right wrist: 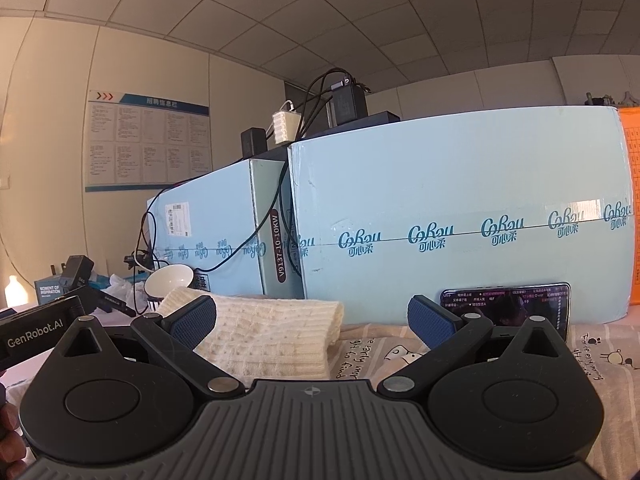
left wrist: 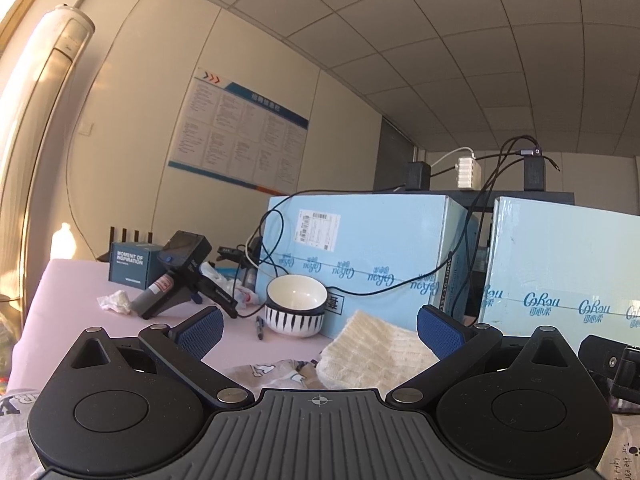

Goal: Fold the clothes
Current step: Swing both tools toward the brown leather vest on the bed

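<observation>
A cream knitted garment (left wrist: 374, 354) lies folded on the table, ahead of my left gripper (left wrist: 320, 330), which is open and empty with the jaws wide apart. The same knit (right wrist: 272, 336) lies ahead and left of my right gripper (right wrist: 314, 322), also open and empty. A grey printed cloth (left wrist: 276, 372) with cartoon figures lies under the knit. It spreads to the right in the right wrist view (right wrist: 600, 364). The left gripper's body (right wrist: 36, 332) shows at the left edge of the right wrist view.
Two light blue cartons (left wrist: 376, 248) (right wrist: 460, 216) stand right behind the clothes. A striped bowl (left wrist: 296, 306), a pen (left wrist: 260, 328), crumpled tissue (left wrist: 114, 302), a black device (left wrist: 180, 276) and cables lie at the back left. A phone (right wrist: 508, 306) leans on the right carton.
</observation>
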